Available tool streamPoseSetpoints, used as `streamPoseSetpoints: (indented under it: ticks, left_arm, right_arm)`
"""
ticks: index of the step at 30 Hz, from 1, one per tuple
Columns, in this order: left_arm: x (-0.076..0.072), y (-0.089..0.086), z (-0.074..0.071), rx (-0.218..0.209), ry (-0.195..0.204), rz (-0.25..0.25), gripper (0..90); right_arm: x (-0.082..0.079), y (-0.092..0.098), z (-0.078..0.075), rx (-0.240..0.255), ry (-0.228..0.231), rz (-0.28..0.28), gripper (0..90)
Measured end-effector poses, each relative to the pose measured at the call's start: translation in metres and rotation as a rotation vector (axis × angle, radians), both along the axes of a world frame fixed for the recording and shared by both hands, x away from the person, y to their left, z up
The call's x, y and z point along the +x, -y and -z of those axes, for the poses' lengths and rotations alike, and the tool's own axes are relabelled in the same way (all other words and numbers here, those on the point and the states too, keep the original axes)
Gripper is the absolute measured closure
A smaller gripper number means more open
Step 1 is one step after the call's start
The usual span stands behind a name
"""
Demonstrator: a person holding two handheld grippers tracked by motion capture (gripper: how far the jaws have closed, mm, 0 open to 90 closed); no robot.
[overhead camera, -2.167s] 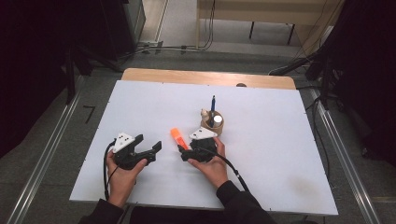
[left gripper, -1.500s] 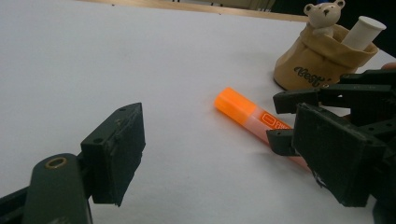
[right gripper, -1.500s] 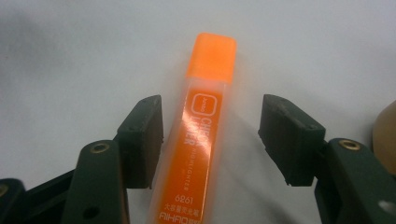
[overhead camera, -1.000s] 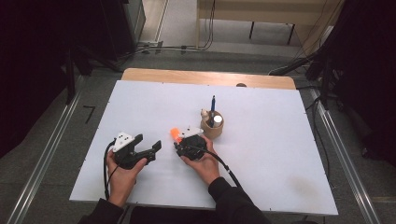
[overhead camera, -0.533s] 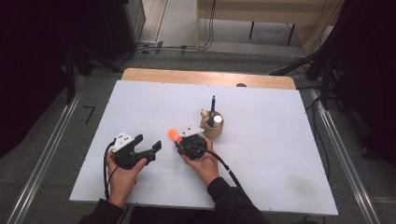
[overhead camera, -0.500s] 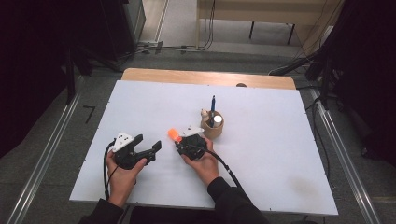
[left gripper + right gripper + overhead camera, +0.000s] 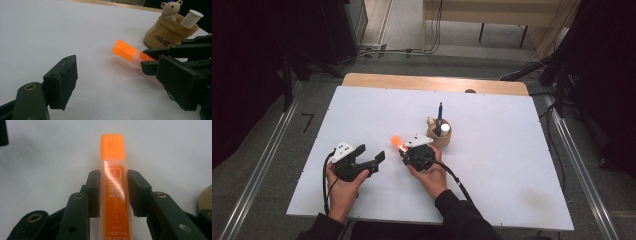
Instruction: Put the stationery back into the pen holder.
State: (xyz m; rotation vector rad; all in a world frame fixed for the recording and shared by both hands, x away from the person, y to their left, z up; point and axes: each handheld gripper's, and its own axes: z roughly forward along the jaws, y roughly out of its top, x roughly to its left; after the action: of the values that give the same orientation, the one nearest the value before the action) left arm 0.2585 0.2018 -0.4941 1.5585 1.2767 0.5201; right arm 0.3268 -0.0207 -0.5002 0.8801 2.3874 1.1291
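Your right claw [image 7: 403,151] was pinching the orange highlighter [image 7: 113,192] across its flat body, just below the cap, and its jaws had just been closing onto the pen, so that both pads [image 7: 94,192] lay against the clear plastic sides. The highlighter pointed away from you with the cap end tilted up above the white desk [image 7: 512,165], just beside the tan pen holder [image 7: 443,137], which already carried a blue pen and a white tube. I judged the highlighter to be light and stiff, so it should not have bent or sagged in your grip. Its plastic looked smooth and glossy, however, and such a surface could slip or turn between hard pads if you squeezed too gently. The place you took was sensible, near the middle of the barrel, on the two wide sides, and not on the cap, which might have pulled off. It did not look fragile, so a firm hold should have done no harm. Your left claw [image 7: 371,159] was spread wide and held nothing; it rested low over the desk, near the highlighter but apart from it, as the left gripper view showed.
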Motion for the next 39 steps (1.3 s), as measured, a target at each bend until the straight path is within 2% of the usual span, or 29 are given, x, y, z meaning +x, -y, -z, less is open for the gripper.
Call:
streamPoseSetpoints:
  ticks: [4,8,11,17,21,26,28,33,39]
  left_arm:
    - [0.001,0.0,-0.003,-0.021,-0.001,-0.002,18.0]
    - [0.004,0.004,-0.005,-0.019,-0.003,0.006,18.0]
    - [0.007,0.007,-0.008,-0.04,-0.012,0.009,18.1]
    - [0.013,0.011,-0.01,-0.055,-0.037,0.022,18.2]
    - [0.018,0.014,-0.016,-0.07,-0.036,0.028,18.5]
    - [0.024,0.025,-0.026,-0.08,-0.035,0.056,18.5]
    - [0.028,0.03,-0.028,-0.1,-0.042,0.064,18.5]
    - [0.035,0.042,-0.031,-0.144,-0.064,0.089,19.4]
    - [0.043,0.057,-0.032,-0.159,-0.075,0.11,19.9]
  right_arm:
    - [-0.003,0.005,-0.008,0.013,0.021,-0.015,63.0]
    - [-0.006,0.01,-0.018,0.03,0.042,-0.027,63.0]
    - [-0.009,0.015,-0.024,0.043,0.053,-0.033,63.0]
    - [-0.013,0.023,-0.031,0.061,0.077,-0.035,63.0]
    - [-0.014,0.029,-0.035,0.069,0.086,-0.033,62.9]
    - [-0.016,0.037,-0.038,0.078,0.098,-0.027,63.0]
    - [-0.016,0.041,-0.04,0.08,0.103,-0.023,63.0]
    - [-0.018,0.05,-0.044,0.094,0.114,-0.014,63.0]
    - [-0.019,0.06,-0.047,0.1,0.126,-0.001,63.0]
